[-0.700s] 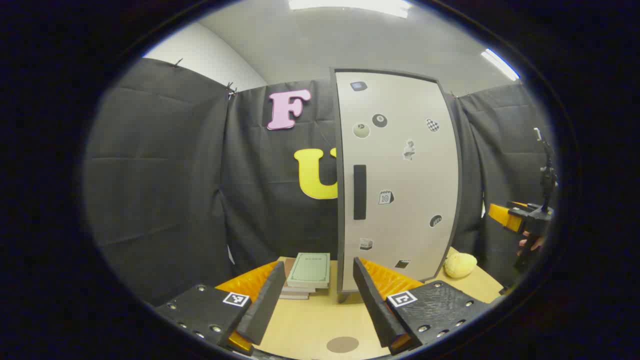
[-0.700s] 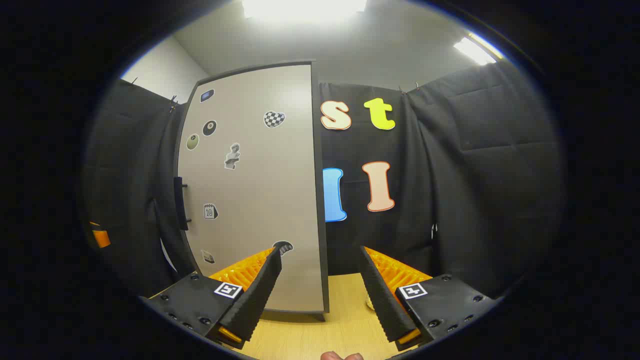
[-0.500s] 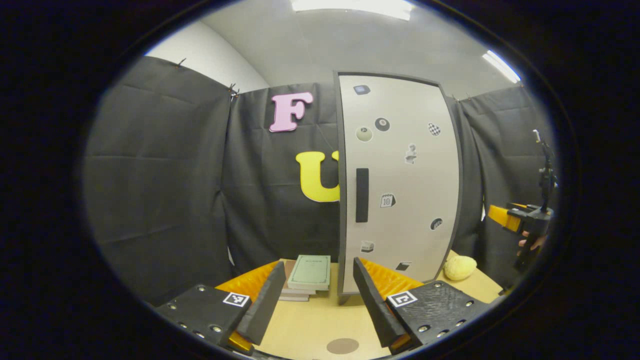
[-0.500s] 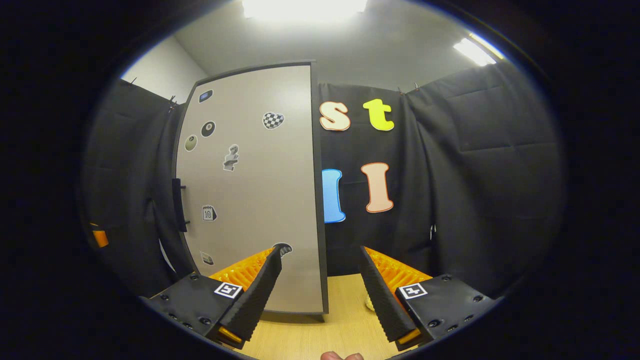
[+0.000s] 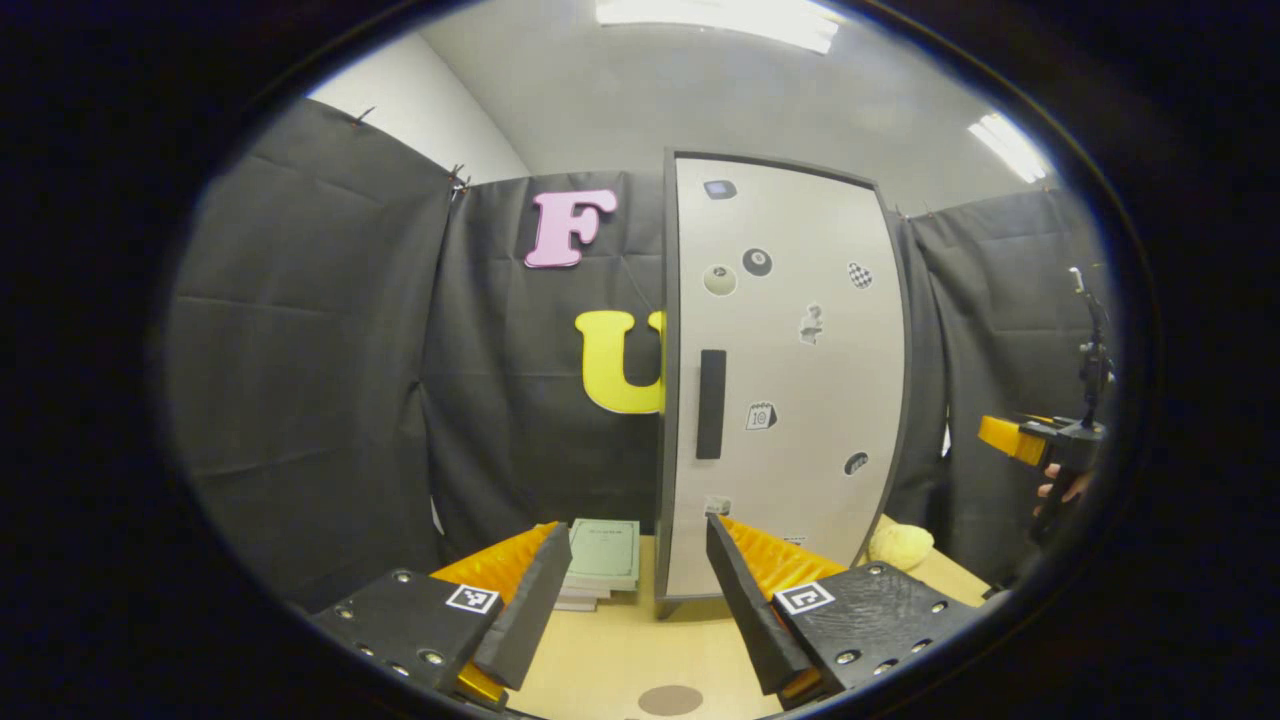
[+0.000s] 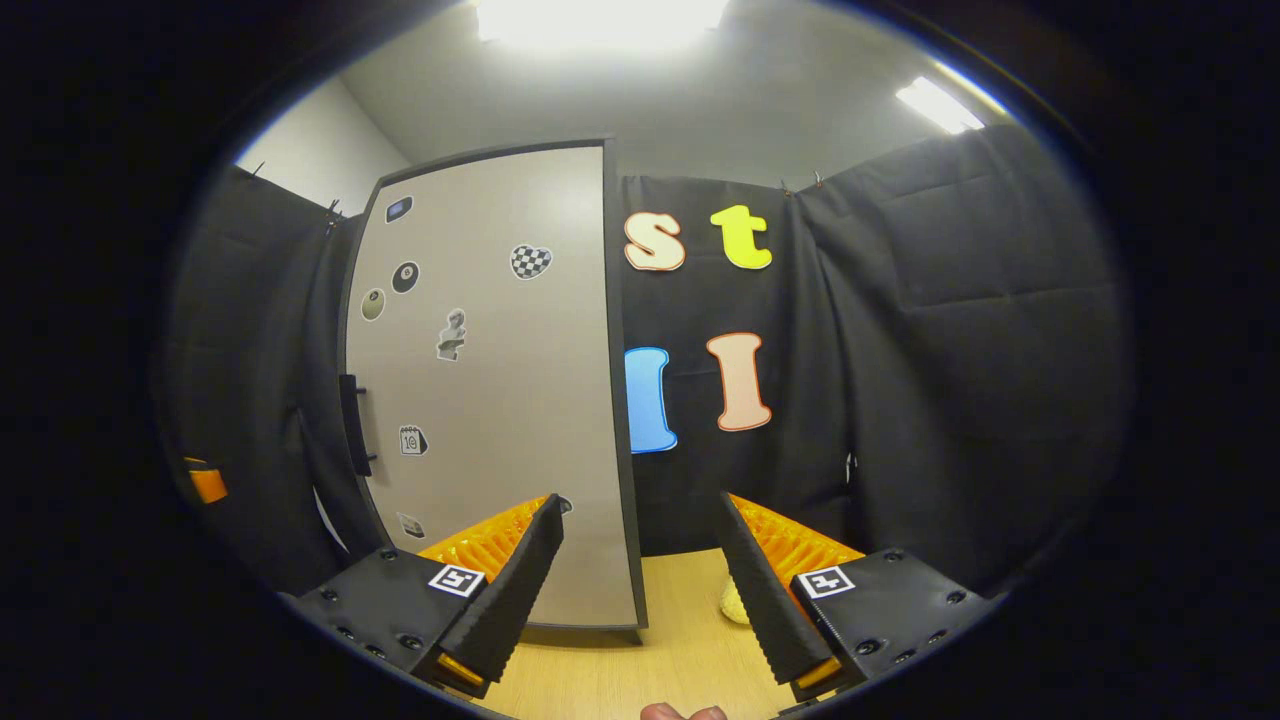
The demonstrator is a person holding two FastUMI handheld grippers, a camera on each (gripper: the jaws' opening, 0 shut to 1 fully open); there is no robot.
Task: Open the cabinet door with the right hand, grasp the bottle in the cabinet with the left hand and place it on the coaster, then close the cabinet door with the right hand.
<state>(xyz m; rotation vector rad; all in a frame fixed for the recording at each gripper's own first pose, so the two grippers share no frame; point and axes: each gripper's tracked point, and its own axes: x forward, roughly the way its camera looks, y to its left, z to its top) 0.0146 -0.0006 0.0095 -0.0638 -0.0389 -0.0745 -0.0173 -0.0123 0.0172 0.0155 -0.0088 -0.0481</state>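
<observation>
Nothing is done yet: the cabinet door (image 5: pixel 785 380) stands closed, its handle (image 5: pixel 711 404) at twelve o'clock. Left hand-held gripper (image 5: pixel 634 610) and right hand-held gripper (image 6: pixel 640 590) both spread, empty; coaster (image 5: pixel 669 699) bare.

Tall pale-grey cabinet door (image 5: pixel 790 380) with dark edging, stickers and black vertical handle (image 5: pixel 711 404), shut, upright on table. Small round brown coaster (image 5: pixel 670 699) lying flat out front.
</observation>
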